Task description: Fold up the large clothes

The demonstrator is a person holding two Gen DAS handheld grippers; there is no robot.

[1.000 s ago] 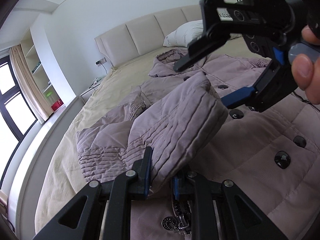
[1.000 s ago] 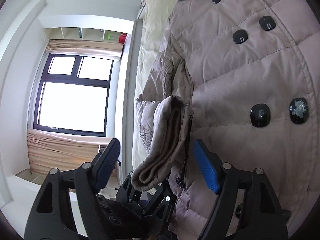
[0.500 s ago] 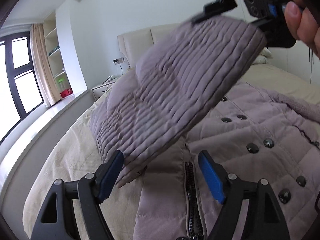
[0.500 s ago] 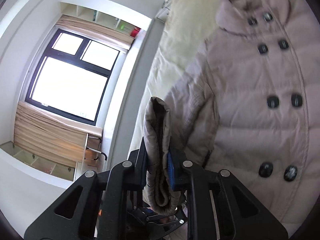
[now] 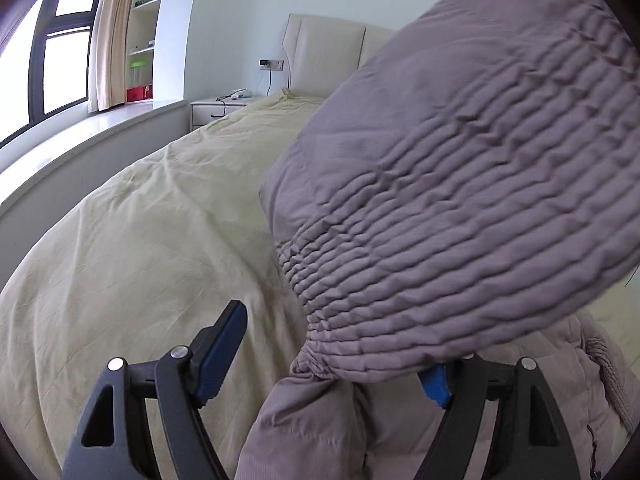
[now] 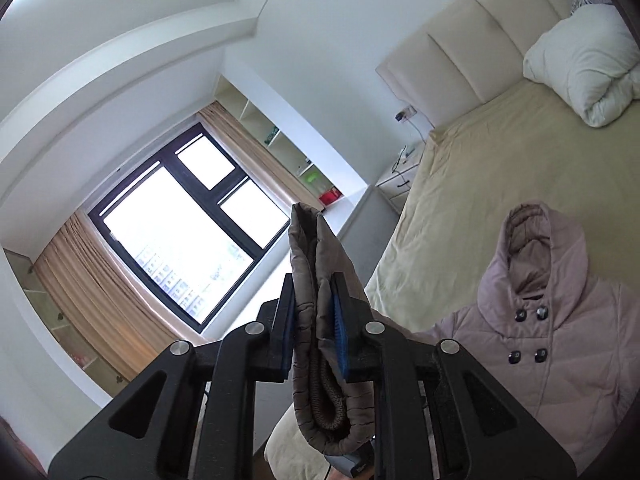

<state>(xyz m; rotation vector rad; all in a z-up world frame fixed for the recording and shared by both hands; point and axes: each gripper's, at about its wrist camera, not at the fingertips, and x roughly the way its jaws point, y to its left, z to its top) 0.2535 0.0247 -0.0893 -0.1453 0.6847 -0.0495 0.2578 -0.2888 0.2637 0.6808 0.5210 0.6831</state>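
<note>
The mauve quilted coat (image 6: 560,344) lies face-up on the bed (image 5: 140,220), hood toward the headboard (image 6: 480,40) and double row of dark buttons (image 6: 528,334) showing. The right tongs (image 6: 314,332) are clamped narrow on the ribbed cuff (image 6: 320,360) of one sleeve (image 5: 460,200), holding it raised above the bed; in the left wrist view the quilted sleeve hangs across the frame, above the coat body. The left tongs (image 5: 332,356) stand wide and grip nothing, though the sleeve drapes over the right-hand pad. Risk assessment: the cuff is thick, doubled material held only by its edge, so a fast swing across the coat could pull it out of the pads and drop the sleeve in a heap. Raising the sleeve further may drag the shoulder and shift the coat body, skewing the fold line. Closing the left tongs now could also trap the hanging sleeve unintentionally.
</note>
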